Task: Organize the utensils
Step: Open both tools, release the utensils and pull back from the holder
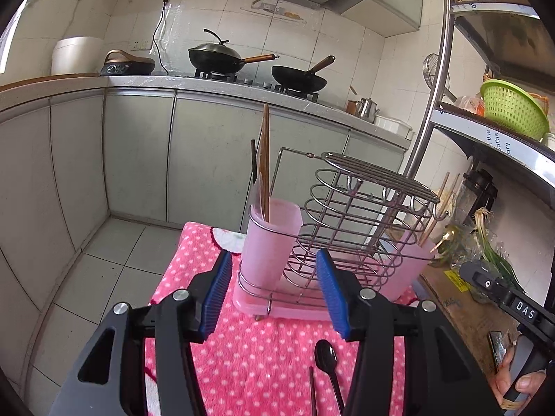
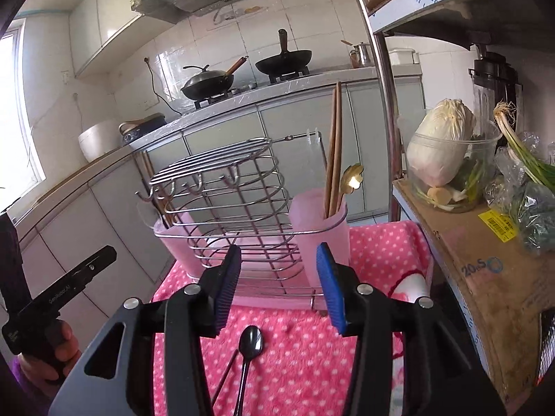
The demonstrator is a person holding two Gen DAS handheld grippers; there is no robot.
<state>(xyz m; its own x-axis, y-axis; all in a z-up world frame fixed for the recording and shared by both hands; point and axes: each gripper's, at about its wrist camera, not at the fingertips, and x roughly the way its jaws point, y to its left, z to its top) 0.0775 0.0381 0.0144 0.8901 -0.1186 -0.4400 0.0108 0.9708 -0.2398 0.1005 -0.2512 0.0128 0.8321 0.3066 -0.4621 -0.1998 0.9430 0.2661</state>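
Note:
A wire utensil rack [image 1: 360,215] [image 2: 229,201] with two pink cups stands on a pink dotted cloth [image 1: 263,357] [image 2: 305,364]. The left cup [image 1: 269,239] holds wooden chopsticks [image 1: 265,159]. The right cup [image 2: 322,232] holds chopsticks [image 2: 334,149] and a gold spoon [image 2: 353,176]. A black spoon [image 1: 326,357] [image 2: 251,341] and a dark chopstick [image 1: 312,391] [image 2: 225,374] lie on the cloth in front of the rack. My left gripper [image 1: 274,294] and right gripper [image 2: 281,287] are both open and empty, just above the black spoon.
A cardboard box [image 2: 485,277] with a tub of cabbage [image 2: 444,145] and green onions [image 2: 527,163] stands to the right. A metal shelf post [image 2: 381,86] rises beside it. Kitchen counter with woks [image 1: 215,57] lies beyond; tiled floor [image 1: 104,270] to the left.

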